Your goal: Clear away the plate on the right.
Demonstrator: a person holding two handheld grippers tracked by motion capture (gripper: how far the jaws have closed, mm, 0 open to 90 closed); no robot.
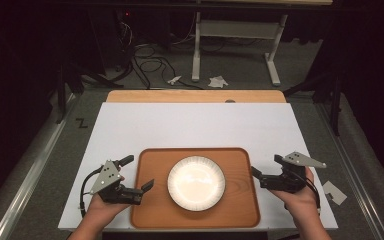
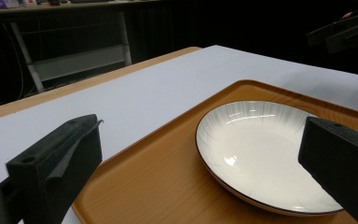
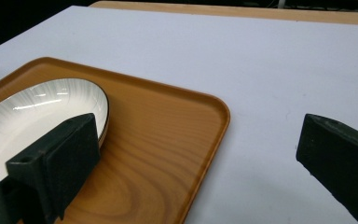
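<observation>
Plate (image 1: 196, 182) sits in the middle of a wooden tray (image 1: 147, 207) on the white table (image 1: 190, 125), seen from the high view, with a gripper at each side of the tray. Left gripper (image 1: 137, 175) hovers at the tray's left edge with its jaws spread and nothing between them; one jaw tip reaches over the tray rim. Right gripper (image 1: 265, 167) stands just off the tray's right edge, jaws also wide and holding nothing. Both hands are clear of the plate, so nothing steadies it, and any knock to the tray would likely slide it.

From the left gripper view, the plate (image 2: 261, 154) lies shallow and glossy, with a thin dark rim low against the wood. The jaws frame it, one over the table and one over the plate's near side. I judge the risk here to be a jaw coming down on the rim: the plate could tip or skate across the smooth tray (image 2: 158, 182). Farther off, the right gripper (image 2: 345, 32) shows at the top corner.

In the right gripper view, one jaw hangs over the plate's (image 3: 37, 116) edge and the other over bare table (image 3: 261, 70), with the tray's (image 3: 168, 154) corner between them. If the aim is to lift the tray, uneven grips on the two sides would tilt it and send the plate sliding off. A thin rim also offers little purchase, so a pinch might slip.
</observation>
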